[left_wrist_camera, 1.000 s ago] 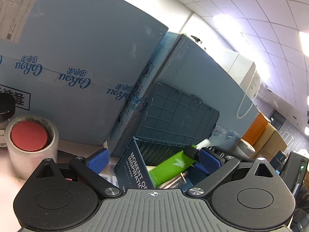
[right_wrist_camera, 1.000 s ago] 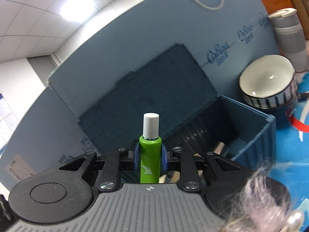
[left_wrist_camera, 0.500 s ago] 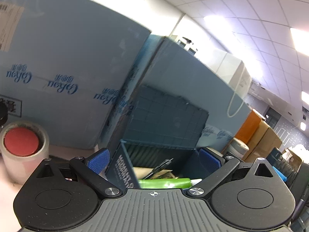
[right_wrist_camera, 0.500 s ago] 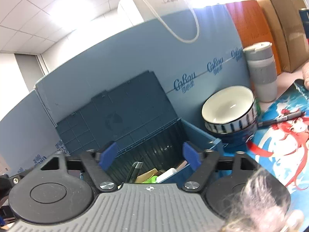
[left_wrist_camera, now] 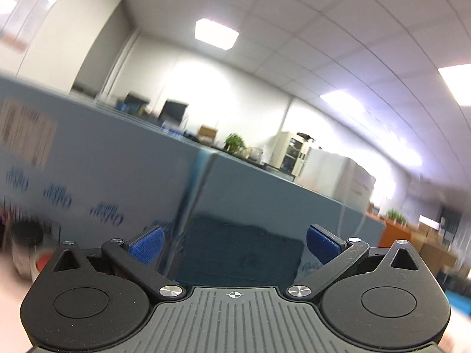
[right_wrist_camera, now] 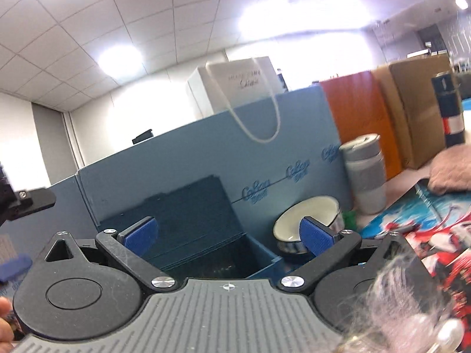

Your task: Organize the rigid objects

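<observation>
My right gripper (right_wrist_camera: 227, 235) is open and empty, raised above and in front of the dark blue storage box (right_wrist_camera: 259, 261), whose lid (right_wrist_camera: 182, 214) stands open against the blue cartons. The box's contents are hidden here. My left gripper (left_wrist_camera: 234, 242) is open and empty, tilted upward; the box lid (left_wrist_camera: 235, 253) shows blurred between its fingers. The green bottle is not in view.
A white striped bowl (right_wrist_camera: 306, 223) sits right of the box, with a grey tumbler (right_wrist_camera: 366, 173) behind it. A printed mat (right_wrist_camera: 426, 223) and a person's hand (right_wrist_camera: 450, 167) are at right. Blue cartons (left_wrist_camera: 103, 182) form the back wall. A tape roll (left_wrist_camera: 26, 250) is at left.
The right gripper opened and dropped the green bottle into the box, then pulled back and up. The left gripper tilted upward, away from the box, and its view blurred.
</observation>
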`<state>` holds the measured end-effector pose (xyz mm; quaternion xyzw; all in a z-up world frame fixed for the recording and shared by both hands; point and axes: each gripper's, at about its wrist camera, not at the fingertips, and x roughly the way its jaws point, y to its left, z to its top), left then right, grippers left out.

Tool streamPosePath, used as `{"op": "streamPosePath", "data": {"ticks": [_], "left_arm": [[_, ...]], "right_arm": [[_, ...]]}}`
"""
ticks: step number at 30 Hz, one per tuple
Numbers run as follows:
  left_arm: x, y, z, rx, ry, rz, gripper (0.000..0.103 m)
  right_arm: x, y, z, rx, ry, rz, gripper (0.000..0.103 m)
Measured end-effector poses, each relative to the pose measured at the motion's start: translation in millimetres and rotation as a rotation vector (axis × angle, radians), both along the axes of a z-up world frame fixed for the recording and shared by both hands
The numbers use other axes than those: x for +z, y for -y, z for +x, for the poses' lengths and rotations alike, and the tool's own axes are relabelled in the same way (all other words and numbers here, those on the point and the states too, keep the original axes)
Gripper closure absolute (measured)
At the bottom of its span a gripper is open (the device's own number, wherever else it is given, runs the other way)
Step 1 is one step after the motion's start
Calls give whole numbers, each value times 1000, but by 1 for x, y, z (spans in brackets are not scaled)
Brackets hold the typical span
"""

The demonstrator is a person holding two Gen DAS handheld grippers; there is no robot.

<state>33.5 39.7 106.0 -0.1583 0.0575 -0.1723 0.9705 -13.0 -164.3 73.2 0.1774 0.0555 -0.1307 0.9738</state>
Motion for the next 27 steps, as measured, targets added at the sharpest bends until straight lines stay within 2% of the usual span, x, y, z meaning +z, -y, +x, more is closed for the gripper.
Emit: {"op": "streamPosePath", "data": {"ticks": [4,7,12,15,17,19,22,24,27], "left_arm": [[0,11,-18,1,71,102,0],[-3,10,-30,61,107,176,0],[-32,-2,-29,188,90,275,0],[-54,-3,-26,245,84,274,0],[-66,-1,-23,248,99,236,0],[-74,2,-15,231,77,188,0],[-85,8,-8,217,78,132,0],[-89,10,-10,225,90,123,0],[-97,14,-10,246,118,159,0]], "right_arm": [[1,5,-17,-26,40,-20,0],[0,5,-26,-54,70,-45,0],[-14,-2,-33,-91,101,-110,0],[-24,-7,-32,-89,87,-152,0],[-34,-10,-30,-123,91,-182,0],[-44,-11,-28,-147,123,-223,0],[-54,-8,-20,-143,129,-297,0],[-58,-1,-14,-124,121,-295,0],[-63,5,-8,-126,155,-315,0]]}}
